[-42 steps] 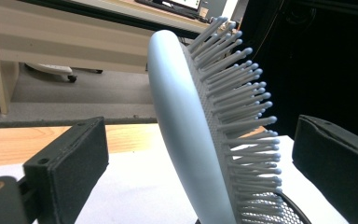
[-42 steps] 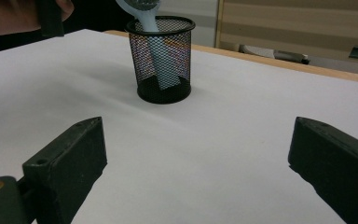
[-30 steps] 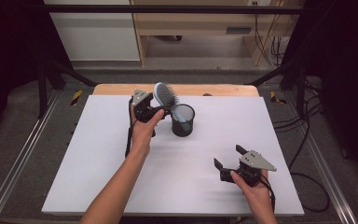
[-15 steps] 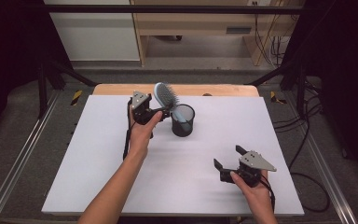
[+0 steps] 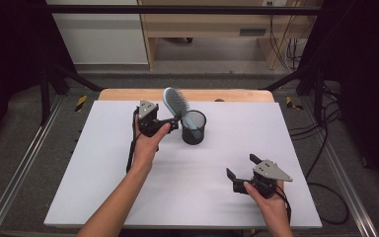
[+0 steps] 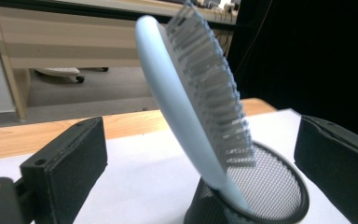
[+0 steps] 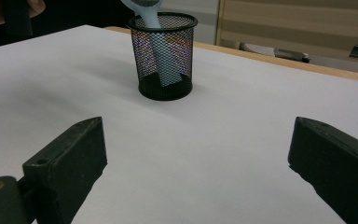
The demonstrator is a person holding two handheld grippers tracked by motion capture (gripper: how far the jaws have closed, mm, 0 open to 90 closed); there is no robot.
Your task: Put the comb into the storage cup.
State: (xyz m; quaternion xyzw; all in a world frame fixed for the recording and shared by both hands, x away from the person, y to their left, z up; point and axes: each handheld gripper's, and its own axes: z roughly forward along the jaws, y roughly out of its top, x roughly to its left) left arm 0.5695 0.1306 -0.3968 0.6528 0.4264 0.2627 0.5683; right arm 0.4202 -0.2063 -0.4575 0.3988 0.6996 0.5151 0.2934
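Observation:
A light blue hairbrush [image 5: 174, 101] stands handle-down in a black mesh cup [image 5: 193, 128] at the back middle of the table, with its head leaning left. My left gripper [image 5: 170, 123] is just left of the cup and open. In the left gripper view the brush [image 6: 186, 107] and the cup [image 6: 270, 186] sit between its wide-apart jaws, and I cannot tell whether they touch. My right gripper [image 5: 241, 167] rests open near the front right and holds nothing. The right gripper view looks at the cup [image 7: 164, 56] from a distance, and the brush handle [image 7: 161, 56] shows through the mesh.
A white sheet [image 5: 79, 173] covers the table, and a wooden edge [image 5: 128, 94] shows at the back. Metal rails and cables run along the floor on both sides. A wooden bench stands beyond the table.
My left gripper has drawn a little to the left, away from the brush, which stays leaning in the cup. The right gripper has not moved.

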